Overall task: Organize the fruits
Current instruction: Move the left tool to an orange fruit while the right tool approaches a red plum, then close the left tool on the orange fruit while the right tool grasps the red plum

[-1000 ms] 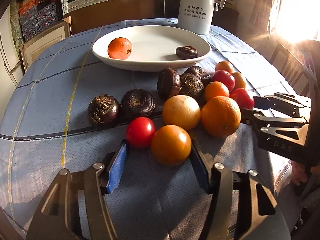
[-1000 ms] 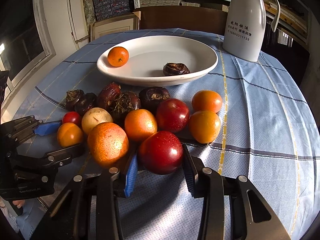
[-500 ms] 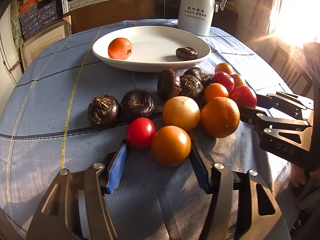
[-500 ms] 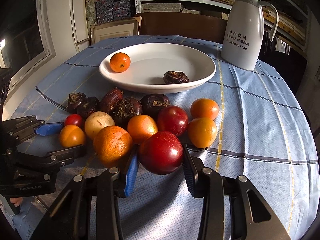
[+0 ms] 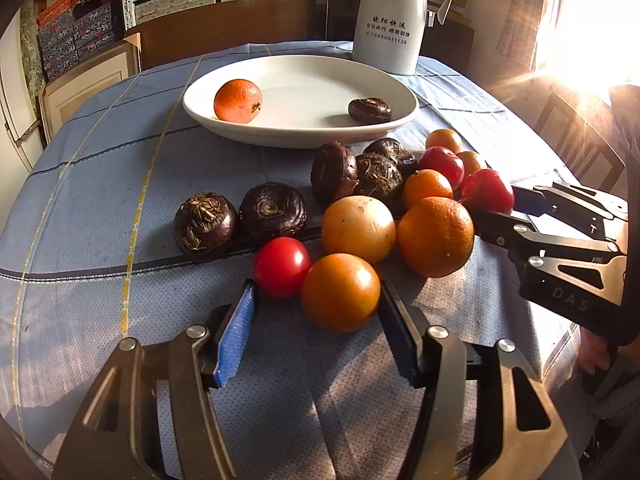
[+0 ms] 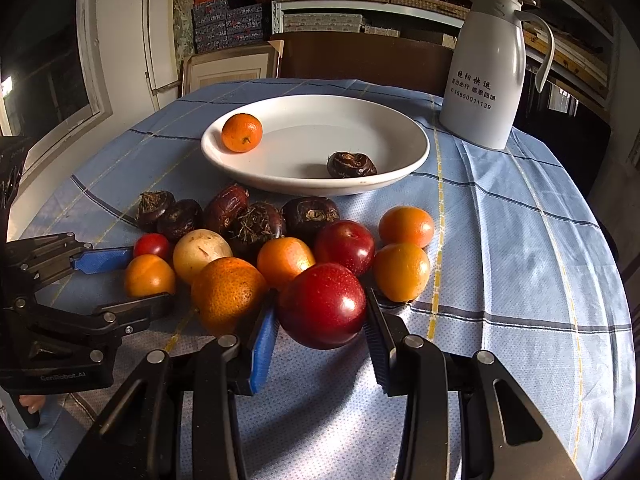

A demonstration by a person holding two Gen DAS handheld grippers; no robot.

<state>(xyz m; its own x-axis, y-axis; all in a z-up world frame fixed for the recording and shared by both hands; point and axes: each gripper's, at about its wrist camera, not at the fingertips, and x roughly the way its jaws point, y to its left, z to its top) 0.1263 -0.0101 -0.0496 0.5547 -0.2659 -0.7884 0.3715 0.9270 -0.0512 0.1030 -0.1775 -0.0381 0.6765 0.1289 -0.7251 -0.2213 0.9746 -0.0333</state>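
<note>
A pile of fruit lies on the blue checked tablecloth before a white plate [image 5: 280,132] [image 6: 400,176]. The plate holds a small orange [image 5: 237,101] and a dark water chestnut [image 5: 369,110]. My left gripper [image 5: 316,312] is open around an orange fruit [image 5: 340,292], with a small red fruit [image 5: 281,267] beside it. My right gripper [image 6: 320,336] is shut on a large red plum [image 6: 322,305], lifted slightly at the pile's front. A big orange [image 6: 228,294], more oranges, a second plum [image 6: 345,246] and several dark chestnuts [image 6: 256,226] lie behind.
A white thermos jug [image 6: 486,68] stands behind the plate at the right. A brown chair back [image 6: 360,60] and shelves of boxes are beyond the table. The table edge runs close below both grippers. Strong sun glare comes from the right in the left wrist view.
The right gripper has risen and drawn back a little with the red plum between its pads. The left gripper has stayed open around the orange fruit.
</note>
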